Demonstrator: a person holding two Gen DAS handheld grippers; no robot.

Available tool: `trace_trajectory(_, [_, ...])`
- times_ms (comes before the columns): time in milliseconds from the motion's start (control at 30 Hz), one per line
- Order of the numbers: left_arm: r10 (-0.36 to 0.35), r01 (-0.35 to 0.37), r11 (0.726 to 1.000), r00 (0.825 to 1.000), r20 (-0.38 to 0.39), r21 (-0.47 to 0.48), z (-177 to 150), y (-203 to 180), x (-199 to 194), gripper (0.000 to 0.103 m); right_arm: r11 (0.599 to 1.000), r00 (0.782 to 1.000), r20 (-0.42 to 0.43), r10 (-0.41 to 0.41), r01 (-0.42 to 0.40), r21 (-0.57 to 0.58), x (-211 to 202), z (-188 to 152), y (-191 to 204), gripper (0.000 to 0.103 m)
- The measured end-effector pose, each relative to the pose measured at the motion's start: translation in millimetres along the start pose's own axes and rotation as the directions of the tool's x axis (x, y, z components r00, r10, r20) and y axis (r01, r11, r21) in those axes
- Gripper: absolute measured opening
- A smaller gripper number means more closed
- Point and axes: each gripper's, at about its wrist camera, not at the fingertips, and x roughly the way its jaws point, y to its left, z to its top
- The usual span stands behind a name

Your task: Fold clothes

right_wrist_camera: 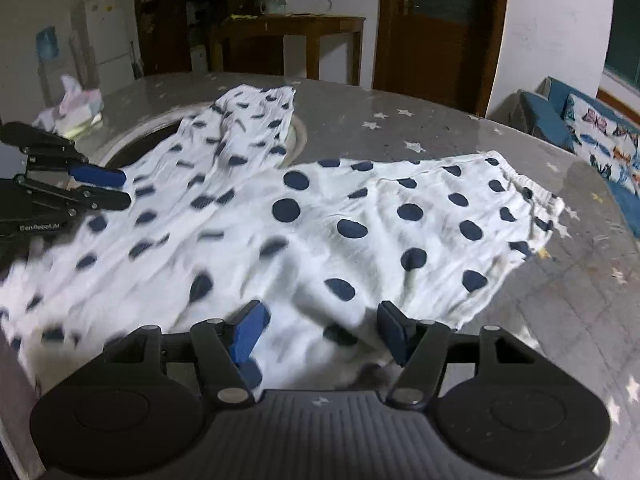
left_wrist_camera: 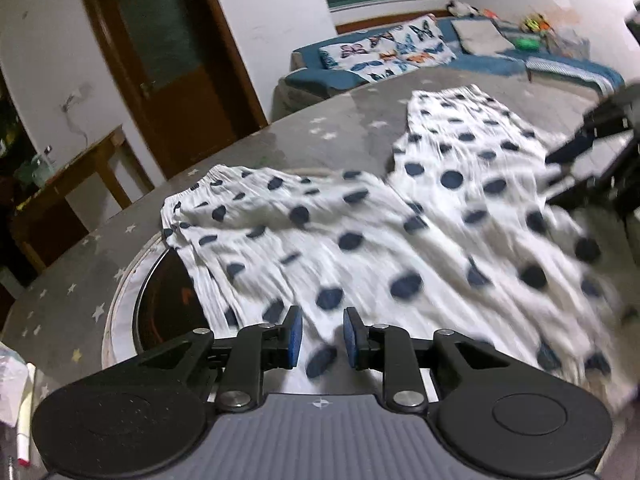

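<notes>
White trousers with dark blue dots (left_wrist_camera: 360, 232) lie spread on the grey star-patterned table (left_wrist_camera: 320, 136), their two legs splayed apart with elastic cuffs at the far ends. My left gripper (left_wrist_camera: 322, 338) hovers low over the near part of the cloth, its blue pads a narrow gap apart with fabric showing between them. In the right wrist view the trousers (right_wrist_camera: 360, 232) fill the middle, and my right gripper (right_wrist_camera: 324, 334) stands wide open over their near edge. The left gripper (right_wrist_camera: 108, 188) shows at the left there. A blurred right gripper (left_wrist_camera: 580, 152) enters at the right edge.
A round dark inset (left_wrist_camera: 160, 304) in the table is partly covered by one trouser leg. A crumpled bag (right_wrist_camera: 76, 108) sits at the table's far left. Beyond the table stand a blue sofa (left_wrist_camera: 400, 56), a wooden side table (right_wrist_camera: 288, 28) and a brown door (left_wrist_camera: 168, 60).
</notes>
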Motion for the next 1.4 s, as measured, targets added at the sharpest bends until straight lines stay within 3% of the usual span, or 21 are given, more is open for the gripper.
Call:
trace_trajectory(200, [0.016, -0.016, 1.0, 1.0, 0.012, 0.012, -15.6, 1.2, -19.6, 0.026, 0.993, 0.995, -0.039, -0.095, 0.092, -0.073, -25.4, -12.8, 10.7, 0.064])
trace_trajectory(333, [0.014, -0.014, 1.0, 0.999, 0.036, 0.001, -21.5, 3.4, -35.0, 0.026, 0.992, 0.995, 0.018, -0.101, 0.102, -0.07, -45.5, -11.0, 25.4, 0.064])
trace_trajectory(467, [-0.033, 0.032, 0.999, 0.998, 0.058, 0.017, -23.7, -5.8, -45.6, 0.026, 0.997, 0.999, 0.05, -0.003, 0.007, -0.074, -52.2, -8.2, 53.3, 0.064])
trace_trajectory(600, [-0.081, 0.079, 0.996, 0.996, 0.04, 0.048, -33.1, -14.8, -50.9, 0.026, 0.99, 0.997, 0.017, 0.076, -0.074, -0.122, -47.2, -12.4, 81.4, 0.064])
trace_trajectory(900, [-0.155, 0.155, 0.987, 0.988, -0.023, 0.029, -55.8, -12.8, -73.4, 0.024, 0.977, 0.984, -0.057, 0.169, -0.175, -0.122, -55.3, -37.7, 104.7, 0.069])
trace_trajectory(1100, [-0.185, 0.188, 0.982, 0.981, -0.062, 0.035, -50.0, -3.9, -82.3, 0.024, 0.966, 0.974, -0.04, 0.222, -0.225, -0.125, -62.8, -32.2, 107.3, 0.072])
trace_trajectory(1267, [-0.188, 0.187, 0.982, 0.982, 0.018, 0.023, -27.1, 2.0, -90.0, 0.026, 0.976, 0.978, 0.011, 0.209, -0.208, -0.058, -60.8, -17.8, 86.3, 0.072])
trace_trajectory(1400, [-0.197, 0.198, 0.98, 0.977, 0.082, -0.004, -7.9, -3.4, -84.8, 0.026, 0.98, 0.98, -0.043, 0.196, -0.197, -0.024, -45.1, -27.2, 78.8, 0.072])
